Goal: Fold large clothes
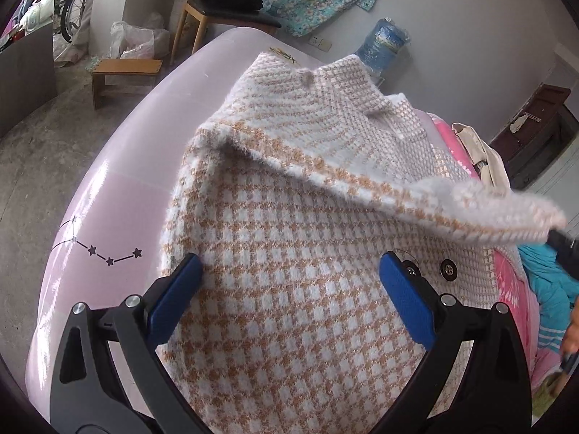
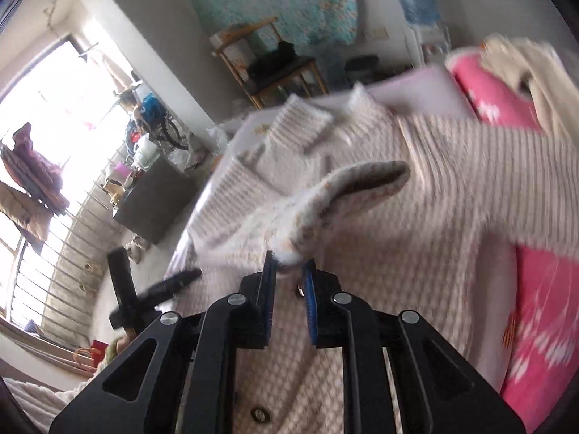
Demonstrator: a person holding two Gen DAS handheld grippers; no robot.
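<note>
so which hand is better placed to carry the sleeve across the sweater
Right. The right tongs are pinching the sleeve cuff, lifted over the sweater. The left tongs gape open, holding nothing.

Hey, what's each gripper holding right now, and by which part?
Right gripper pinches the checked sweater by its fuzzy sleeve cuff. Left gripper holds nothing; its fingers stand open over the sweater.

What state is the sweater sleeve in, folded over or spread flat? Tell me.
Mid-fold: the sleeve is lifted off the sweater body, its cuff pinched in the right tongs; it does not lie flat.
</note>
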